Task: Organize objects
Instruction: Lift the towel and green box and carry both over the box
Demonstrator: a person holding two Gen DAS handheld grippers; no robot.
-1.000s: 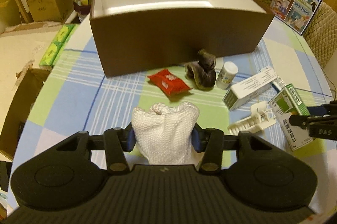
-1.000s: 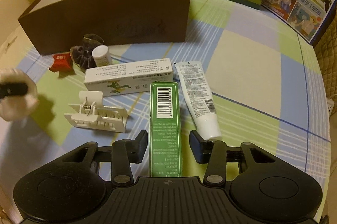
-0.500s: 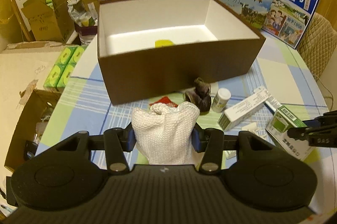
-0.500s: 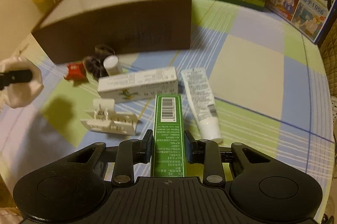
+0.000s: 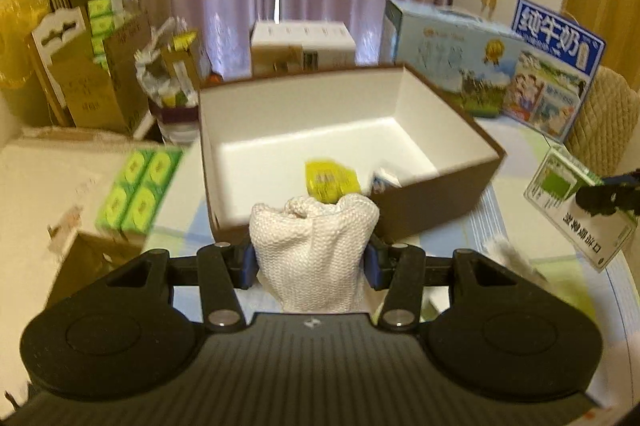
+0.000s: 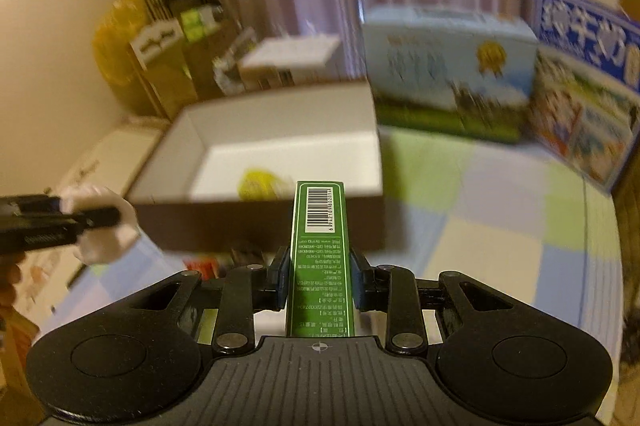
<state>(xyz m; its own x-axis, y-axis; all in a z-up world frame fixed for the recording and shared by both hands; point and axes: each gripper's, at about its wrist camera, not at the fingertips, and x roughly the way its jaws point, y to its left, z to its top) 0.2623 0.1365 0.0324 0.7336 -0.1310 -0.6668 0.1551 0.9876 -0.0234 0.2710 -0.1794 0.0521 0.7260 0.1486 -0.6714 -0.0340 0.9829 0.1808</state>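
The cloth [image 5: 314,242] pinched in the left gripper [image 5: 310,262] is a white, coarse knit, rough and matt. The gripper itself is matt black plastic, ribbed near the camera, with small shiny metal rivets. Behind the cloth, the box [image 5: 436,201] looks like stiff card, dull brown outside and smooth white inside; the yellow packet [image 5: 330,181] in it has a glossy sheen. The green carton [image 6: 320,250] is smooth printed cardboard.

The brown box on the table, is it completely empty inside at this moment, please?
No, a yellow packet already lies on the white floor of the brown box.
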